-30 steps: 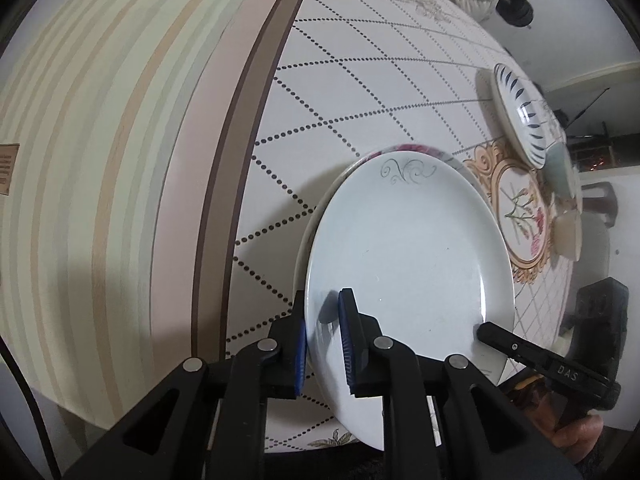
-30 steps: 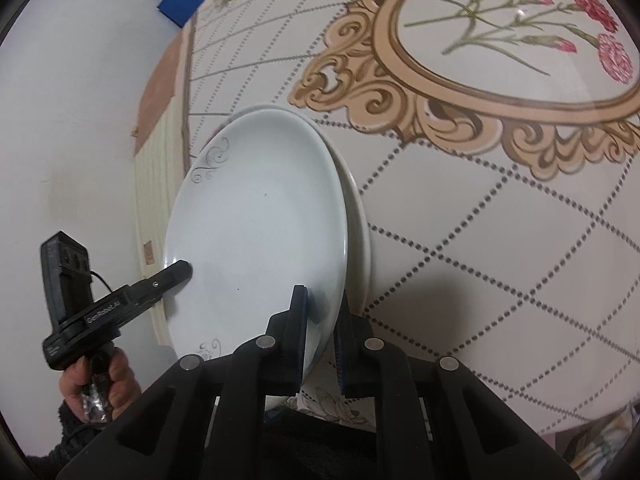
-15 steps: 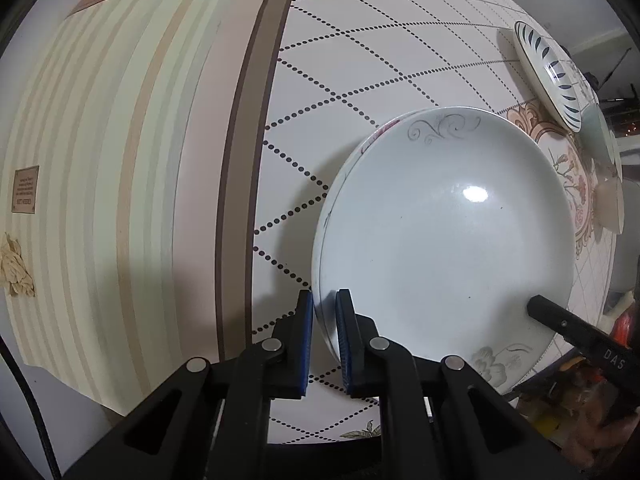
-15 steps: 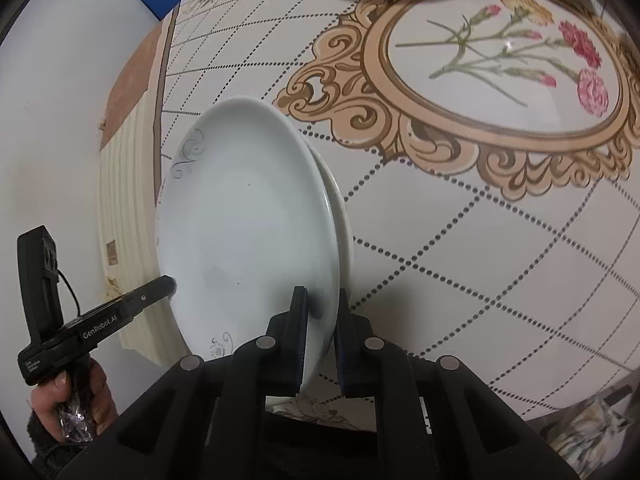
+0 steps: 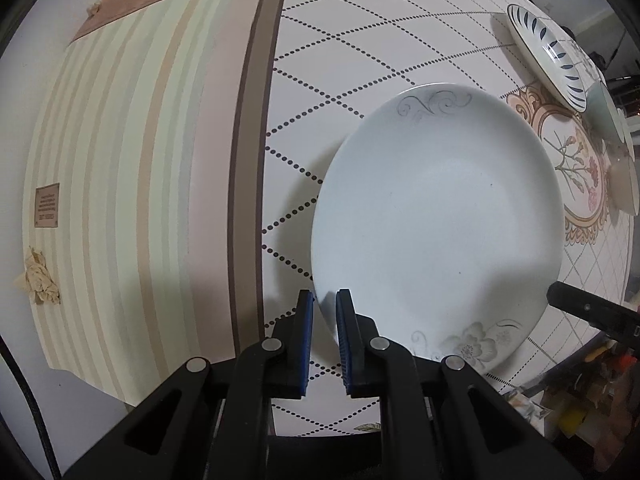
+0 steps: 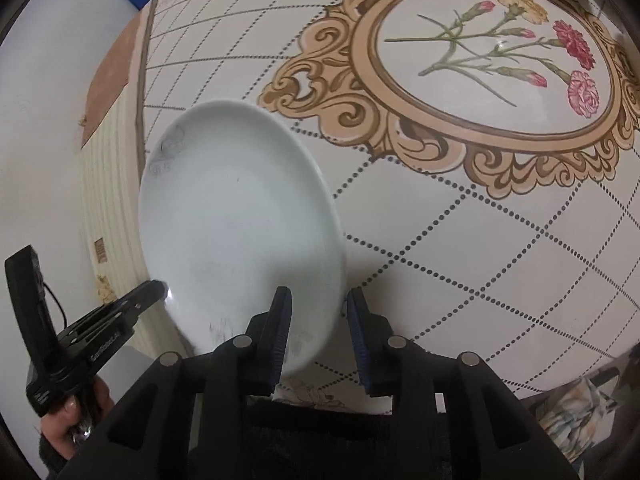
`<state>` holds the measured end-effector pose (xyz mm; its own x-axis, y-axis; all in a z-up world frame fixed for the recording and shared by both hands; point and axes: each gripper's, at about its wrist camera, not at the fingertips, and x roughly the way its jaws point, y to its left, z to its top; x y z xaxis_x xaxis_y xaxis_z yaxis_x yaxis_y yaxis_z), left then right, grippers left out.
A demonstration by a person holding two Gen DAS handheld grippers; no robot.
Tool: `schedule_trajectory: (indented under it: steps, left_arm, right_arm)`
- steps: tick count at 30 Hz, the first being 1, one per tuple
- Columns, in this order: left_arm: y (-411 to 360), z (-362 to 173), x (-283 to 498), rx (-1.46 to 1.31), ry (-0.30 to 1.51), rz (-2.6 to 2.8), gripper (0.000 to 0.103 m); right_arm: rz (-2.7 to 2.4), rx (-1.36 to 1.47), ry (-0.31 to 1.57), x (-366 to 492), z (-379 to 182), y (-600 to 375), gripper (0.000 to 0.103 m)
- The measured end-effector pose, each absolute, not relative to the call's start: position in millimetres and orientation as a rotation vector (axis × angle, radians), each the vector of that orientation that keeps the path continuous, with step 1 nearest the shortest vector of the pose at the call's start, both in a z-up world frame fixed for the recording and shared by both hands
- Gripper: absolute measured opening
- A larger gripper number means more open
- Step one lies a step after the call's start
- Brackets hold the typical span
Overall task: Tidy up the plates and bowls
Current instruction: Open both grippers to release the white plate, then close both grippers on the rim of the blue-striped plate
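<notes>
A white plate [image 5: 436,216] with grey scrollwork lies low over the tablecloth near the table's left edge. My left gripper [image 5: 325,300] is shut on its near-left rim, the blue pads pinching the edge. In the right wrist view the same plate [image 6: 240,216] has its near-right rim between the jaws of my right gripper [image 6: 318,296]. Those jaws are opening, and both pads stand off the rim. The left gripper [image 6: 120,312] shows there too, clamped on the plate's left edge and held by a hand [image 6: 72,412]. No plate shows beneath the white one.
A plate with dark blue strokes [image 5: 548,60] and several bowls [image 5: 612,120] stand at the far right of the table. A floral medallion [image 6: 500,60] is printed on the cloth right of the white plate. The striped cloth overhang [image 5: 120,160] marks the table's left edge.
The white plate, held tilted over a second plate, has come down flat and now covers it. The right gripper's jaws have parted from the rim. The left gripper still grips.
</notes>
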<state>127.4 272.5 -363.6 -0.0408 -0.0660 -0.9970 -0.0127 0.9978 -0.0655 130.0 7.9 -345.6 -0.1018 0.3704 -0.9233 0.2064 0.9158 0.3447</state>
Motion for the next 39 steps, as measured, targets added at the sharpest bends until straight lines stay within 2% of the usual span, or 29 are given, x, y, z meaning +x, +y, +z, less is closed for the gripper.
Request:
schedule_trajectory:
  steps: [4,6,7,8,9,10,11,12,13,15,16,19,22,30,32,34,36,37,39]
  left_arm:
    - [262.7,-350.6,133.5,-0.043,1.608,-0.002,0.011]
    - [259.9,-335.4,138.7,-0.022,1.594,0.017,0.017]
    - [256.2,-328.2,139.9,-0.019,1.585,0.017,0.024]
    - [251.9,-319.5,145.6,-0.017,1.57,0.02,0.03]
    - [247.5,-312.8,150.9,-0.019,1.557,0.016,0.043]
    - [240.8,-303.2,159.8,-0.024,1.532,0.005,0.059]
    - [236.9,-295.7,167.2,-0.026,1.508,-0.004,0.069]
    - [231.5,-287.5,177.3,-0.028,1.484,-0.015,0.085]
    - [223.5,-282.1,186.7,-0.024,1.463,-0.027,0.089]
    - [201.4,-277.1,212.2,-0.002,1.44,-0.039,0.092]
    - [188.1,-273.7,227.0,0.012,1.424,-0.047,0.095]
    - [157.4,-271.9,273.8,0.009,1.392,-0.094,0.095]
    - [124.0,-277.3,318.8,0.008,1.374,-0.191,0.095]
    - [61.7,-328.7,408.6,-0.039,1.453,-0.352,0.094]
    - [53.3,-348.3,427.2,-0.077,1.502,-0.387,0.085]
    - [47.3,-362.2,438.5,-0.085,1.541,-0.405,0.064]
    - [42.2,-373.4,446.8,-0.071,1.569,-0.421,0.049]
    - [38.6,-379.6,451.4,-0.057,1.579,-0.428,0.044]
    - [32.2,-386.1,455.9,-0.025,1.586,-0.442,0.042]
  right_arm:
    - [0.153,0.413,1.677,136.5,-335.1,6.0,0.036]
    - [0.139,0.379,1.659,141.6,-326.0,1.2,0.056]
    - [0.129,0.361,1.648,144.0,-321.1,-1.8,0.062]
    - [0.117,0.346,1.63,148.0,-314.4,-6.2,0.077]
    - [0.108,0.339,1.61,152.6,-307.8,-11.7,0.088]
    - [0.099,0.345,1.583,160.2,-299.0,-20.8,0.09]
    - [0.083,0.352,1.564,165.9,-292.7,-29.8,0.093]
    - [0.069,0.358,1.549,172.1,-287.8,-37.4,0.093]
    - [0.052,0.367,1.529,180.8,-282.1,-48.1,0.094]
    - [0.005,0.384,1.482,198.6,-272.8,-68.8,0.103]
    - [-0.023,0.397,1.443,209.3,-267.3,-81.8,0.103]
    - [-0.082,0.427,1.345,237.2,-257.6,-117.3,0.103]
    - [-0.098,0.465,1.326,267.5,-265.5,-142.3,0.103]
    - [-0.089,0.812,1.329,300.2,-328.7,-187.3,0.103]
    - [-0.099,0.834,1.327,301.5,-341.8,-188.5,0.099]
    - [-0.092,0.867,1.332,303.5,-355.3,-188.4,0.091]
    - [-0.095,0.894,1.334,307.4,-368.8,-189.1,0.082]
    - [-0.095,0.904,1.329,309.6,-375.0,-189.0,0.08]
    - [-0.098,0.916,1.326,313.7,-383.0,-188.7,0.075]
